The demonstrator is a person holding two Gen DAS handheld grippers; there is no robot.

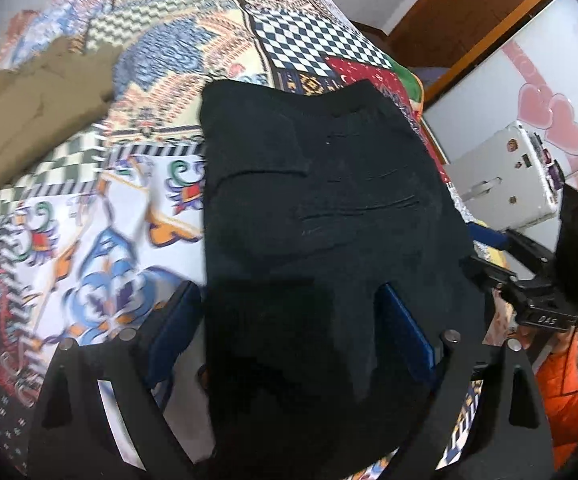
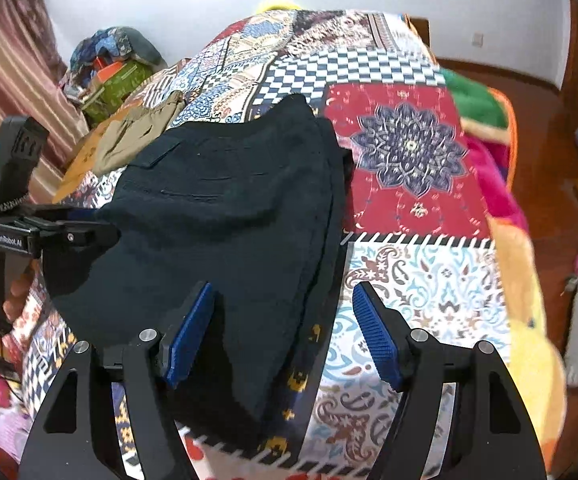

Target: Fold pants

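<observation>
Both grippers low over folded black cloth pants (image 2: 229, 208) on patchwork bedspread (image 2: 409, 160). Left gripper (image 1: 289, 320) jaws apart, straddling the cloth; right gripper (image 2: 285, 332) jaws apart, empty.

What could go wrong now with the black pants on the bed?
1. Both grippers are open: the right gripper straddles the edge of the black pants, so closing may catch the patterned quilt too.
2. The layers near the left gripper look bunched; the fold may slip apart.
</observation>
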